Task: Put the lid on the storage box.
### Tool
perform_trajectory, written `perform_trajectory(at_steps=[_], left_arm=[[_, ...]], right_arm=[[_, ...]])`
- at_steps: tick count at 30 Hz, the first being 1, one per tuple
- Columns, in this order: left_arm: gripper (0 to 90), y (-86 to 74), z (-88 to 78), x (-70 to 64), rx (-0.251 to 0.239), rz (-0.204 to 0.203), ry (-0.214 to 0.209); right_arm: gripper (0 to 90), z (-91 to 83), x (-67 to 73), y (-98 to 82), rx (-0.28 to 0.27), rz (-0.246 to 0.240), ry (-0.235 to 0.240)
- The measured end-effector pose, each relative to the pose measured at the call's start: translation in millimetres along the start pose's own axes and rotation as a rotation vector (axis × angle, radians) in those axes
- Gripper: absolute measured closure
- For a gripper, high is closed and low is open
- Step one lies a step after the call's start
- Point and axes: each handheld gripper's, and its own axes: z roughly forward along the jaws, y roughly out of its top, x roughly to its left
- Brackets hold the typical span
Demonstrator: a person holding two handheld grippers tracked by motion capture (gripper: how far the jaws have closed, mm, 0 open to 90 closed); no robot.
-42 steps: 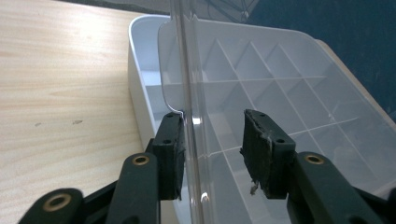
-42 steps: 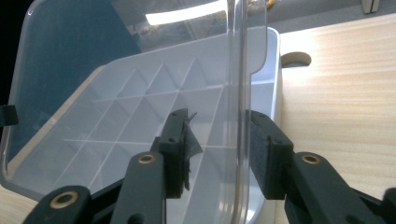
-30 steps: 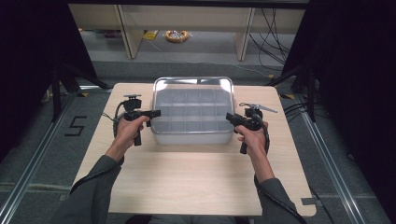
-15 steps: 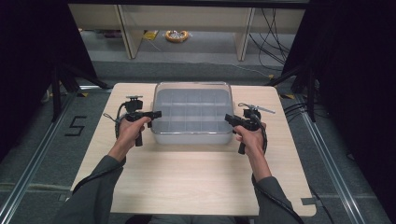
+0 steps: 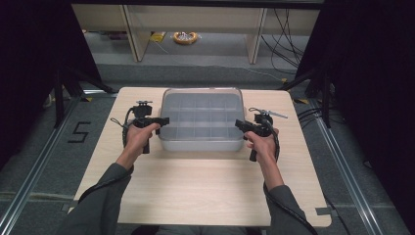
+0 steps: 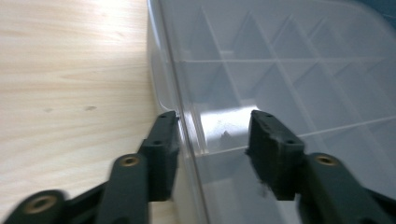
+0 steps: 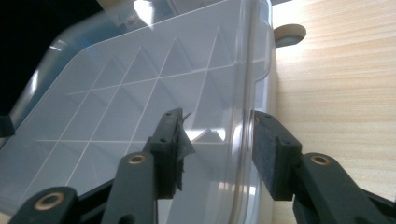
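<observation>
Clear plastic compartment box (image 5: pixel 202 119): lidded, divided inside by a grid of partitions, set on the far half of the light wooden tabletop (image 5: pixel 195 186), roughly centred left to right. Compartments appear empty, as far as the translucent lid allows.

Left gripper (image 5: pixel 155 121): held in the left hand (image 5: pixel 139 137), at the box's left edge, near the front corner. In the left gripper view, fingers (image 6: pixel 161 154) parted and straddling the box's left wall and lid rim, one outside over the wood, the other above the lid; not pressed together, gap between them wider than the rim. Outer finger just beside or touching the wall; cannot tell which.

Right gripper (image 5: pixel 243 125): held in the right hand (image 5: pixel 262 144), at the box's right edge, near the front corner. In the right gripper view, fingers (image 7: pixel 273 154) likewise spread on either side of the right rim, one over the lid, one outside above the tabletop; not clenched on it.

Round cut-out (image 7: pixel 289 33): in the tabletop, just beyond the box's far right corner.

Forearms in grey sleeves (image 5: pixel 105 200), entering from the near edge.

Beyond the tabletop: grey floor, wooden shelf legs, a yellow coil (image 5: pixel 185 37) on the floor, black cables (image 5: pixel 286 29).
</observation>
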Motion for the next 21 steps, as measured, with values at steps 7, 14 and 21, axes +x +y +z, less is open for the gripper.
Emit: perform_trajectory(at_steps=[7,14,21], left_arm=[[50.6,-2.7,2.1,4.7,0.009,-0.043,-0.034],[50.6,-2.4,3.2,4.8,0.009,-0.036,-0.018],[49.0,-2.7,3.0,6.7,0.003,-0.054,-0.017]], right_arm=[[53.7,0.6,2.8,0.8,0.004,0.016,0.003],[50.9,1.4,4.5,5.6,-0.001,-0.05,-0.046],[52.0,-4.2,2.1,6.2,-0.002,-0.041,-0.024]])
